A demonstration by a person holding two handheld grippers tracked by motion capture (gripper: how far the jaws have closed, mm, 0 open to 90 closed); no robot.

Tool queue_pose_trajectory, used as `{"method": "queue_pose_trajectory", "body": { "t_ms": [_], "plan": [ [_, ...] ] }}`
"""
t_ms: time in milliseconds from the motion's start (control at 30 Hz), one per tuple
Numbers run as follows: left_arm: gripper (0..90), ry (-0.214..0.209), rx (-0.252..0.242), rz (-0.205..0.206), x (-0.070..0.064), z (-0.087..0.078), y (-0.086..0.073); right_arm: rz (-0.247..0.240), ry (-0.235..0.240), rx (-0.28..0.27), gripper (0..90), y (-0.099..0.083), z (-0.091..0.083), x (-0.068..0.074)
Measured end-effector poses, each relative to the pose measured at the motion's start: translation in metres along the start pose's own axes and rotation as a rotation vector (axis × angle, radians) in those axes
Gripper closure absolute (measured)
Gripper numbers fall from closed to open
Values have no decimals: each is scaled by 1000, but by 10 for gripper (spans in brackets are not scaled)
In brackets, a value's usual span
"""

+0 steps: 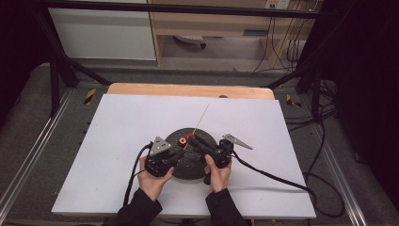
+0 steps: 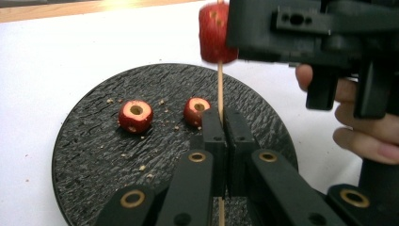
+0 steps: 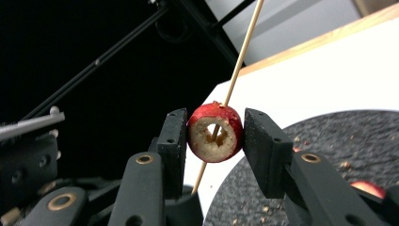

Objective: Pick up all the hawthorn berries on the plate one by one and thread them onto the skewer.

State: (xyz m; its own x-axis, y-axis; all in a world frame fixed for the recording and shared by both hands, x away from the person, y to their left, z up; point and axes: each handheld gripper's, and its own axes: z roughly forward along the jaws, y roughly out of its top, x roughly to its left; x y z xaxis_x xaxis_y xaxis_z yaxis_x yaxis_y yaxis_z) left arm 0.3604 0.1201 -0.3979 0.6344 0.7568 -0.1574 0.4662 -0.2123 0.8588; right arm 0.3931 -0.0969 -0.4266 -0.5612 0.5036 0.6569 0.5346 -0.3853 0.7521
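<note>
A thin wooden skewer slants up over a round black slate plate. My left gripper is shut on the skewer's lower part, just above the plate. My right gripper is shut on a red cored fruit threaded on the skewer. That same fruit hangs high on the stick in the left gripper view. Two more cored red fruits lie on the plate.
Crumbs are scattered on the plate. The plate rests on a white sheet over a wooden table. Cables trail from both grippers. A dark frame and rails surround the table.
</note>
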Motion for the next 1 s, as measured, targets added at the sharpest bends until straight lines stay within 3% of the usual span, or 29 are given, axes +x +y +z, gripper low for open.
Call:
{"method": "queue_pose_trajectory", "body": {
  "t_ms": [233,533,800,900,1000],
  "plan": [
    [885,-5,6,8,1,2,-1,-13,-9,35,604,-3,0,-1],
    [885,-8,37,33,15,-14,-11,-151,-78,119,363,15,-11,3],
    [885,-4,81,71,32,-35,-26,-274,-155,299,155,32,-18,-4],
    [885,-4,94,82,35,-40,-30,-298,-178,346,131,35,-18,-7],
    [885,-14,109,88,43,-50,-38,-338,-216,432,100,38,-18,-12]
  ]
}}
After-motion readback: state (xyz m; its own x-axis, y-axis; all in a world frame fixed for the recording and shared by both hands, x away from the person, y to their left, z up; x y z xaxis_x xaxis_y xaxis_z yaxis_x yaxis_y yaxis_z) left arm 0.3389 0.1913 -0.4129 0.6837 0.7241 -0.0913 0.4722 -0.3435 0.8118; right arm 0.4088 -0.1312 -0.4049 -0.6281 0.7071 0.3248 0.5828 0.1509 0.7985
